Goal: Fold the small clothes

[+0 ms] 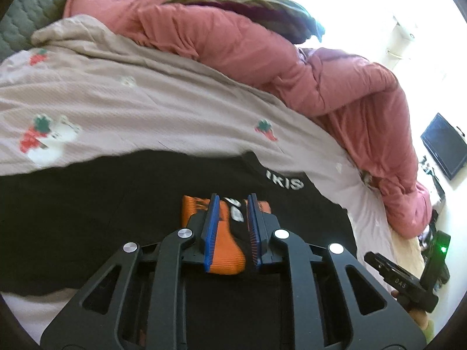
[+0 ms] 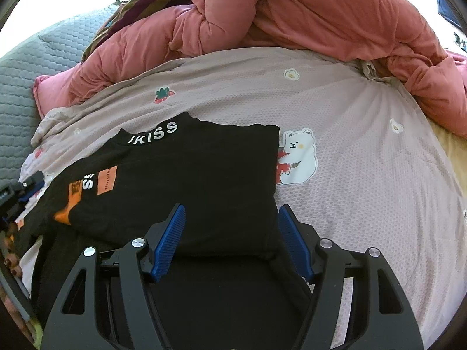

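A black shirt with white "UKISS" lettering on the collar and orange print lies partly folded on the bed. In the left wrist view the shirt fills the lower frame. My left gripper hovers over the orange print, its blue pads a narrow gap apart, with the print showing between them; I cannot tell if they pinch the fabric. My right gripper is open wide, its pads on either side of the folded shirt's near edge. The left gripper also shows at the left edge of the right wrist view.
The bed has a mauve sheet with bear and strawberry prints. A bunched pink duvet lies along the far side, with a striped cloth on it and a grey quilted headboard behind. A dark screen is on the wall at right.
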`<state>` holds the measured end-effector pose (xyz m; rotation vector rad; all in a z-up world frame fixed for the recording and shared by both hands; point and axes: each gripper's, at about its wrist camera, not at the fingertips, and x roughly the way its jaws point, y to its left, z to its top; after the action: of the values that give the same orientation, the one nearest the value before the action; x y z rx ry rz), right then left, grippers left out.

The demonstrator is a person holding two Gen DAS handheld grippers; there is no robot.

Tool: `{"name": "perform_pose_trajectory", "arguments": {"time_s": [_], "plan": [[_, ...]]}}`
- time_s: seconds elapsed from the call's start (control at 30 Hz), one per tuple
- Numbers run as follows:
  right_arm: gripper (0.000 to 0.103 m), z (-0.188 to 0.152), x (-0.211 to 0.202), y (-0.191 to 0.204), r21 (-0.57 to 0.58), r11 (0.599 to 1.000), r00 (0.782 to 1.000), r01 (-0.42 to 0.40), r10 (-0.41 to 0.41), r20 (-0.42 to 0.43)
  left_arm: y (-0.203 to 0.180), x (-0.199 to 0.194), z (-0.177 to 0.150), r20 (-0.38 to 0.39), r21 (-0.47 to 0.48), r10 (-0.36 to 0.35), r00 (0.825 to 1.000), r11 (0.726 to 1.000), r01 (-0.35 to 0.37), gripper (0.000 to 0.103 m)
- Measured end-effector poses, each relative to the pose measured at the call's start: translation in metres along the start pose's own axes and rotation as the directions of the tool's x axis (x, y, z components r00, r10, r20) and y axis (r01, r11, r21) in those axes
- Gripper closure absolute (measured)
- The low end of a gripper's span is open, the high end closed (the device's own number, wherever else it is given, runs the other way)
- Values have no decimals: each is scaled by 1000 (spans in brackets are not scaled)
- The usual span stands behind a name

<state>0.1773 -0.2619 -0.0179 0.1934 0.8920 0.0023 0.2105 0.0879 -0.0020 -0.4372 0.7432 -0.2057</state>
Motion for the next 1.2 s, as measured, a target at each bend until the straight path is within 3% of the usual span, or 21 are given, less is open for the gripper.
{"name": "perform_pose_trajectory", "arguments": {"time_s": [0.2, 0.37, 0.5, 0.6, 0.77, 1.0, 1.13, 1.2], "plan": [[38, 0, 1, 1, -8, 1000, 1000, 1, -1, 1, -8, 3, -2, 0, 48, 28, 1000, 998, -28, 91], [38, 1, 1, 10, -31, 1000, 1000, -3, 3, 7, -29, 30, -21, -86, 138, 41, 995, 990, -29, 91], [31, 2, -1, 19, -59, 998, 1000, -11, 12, 14, -21, 50, -34, -157, 125, 75, 985, 991, -56, 79], [31, 5, -1, 28, -85, 996, 1000, -16, 18, 21, -10, 61, -42, -206, 93, 81, 975, 994, -63, 79], [29, 10, 6, 42, -127, 992, 1000, -24, 26, 12, -7, 61, -45, -214, 99, 83, 973, 993, -63, 78], [29, 10, 35, 44, -140, 990, 998, -17, 8, -66, -9, 61, -46, -216, 112, 89, 972, 992, -65, 78], [29, -4, 71, 26, -116, 993, 981, 21, -43, -189, -9, 59, -47, -217, 112, 79, 973, 992, -56, 78], [28, -6, 74, 19, -87, 996, 983, -11, -6, -186, -8, 58, -47, -219, 111, 71, 973, 993, -47, 78]]}}
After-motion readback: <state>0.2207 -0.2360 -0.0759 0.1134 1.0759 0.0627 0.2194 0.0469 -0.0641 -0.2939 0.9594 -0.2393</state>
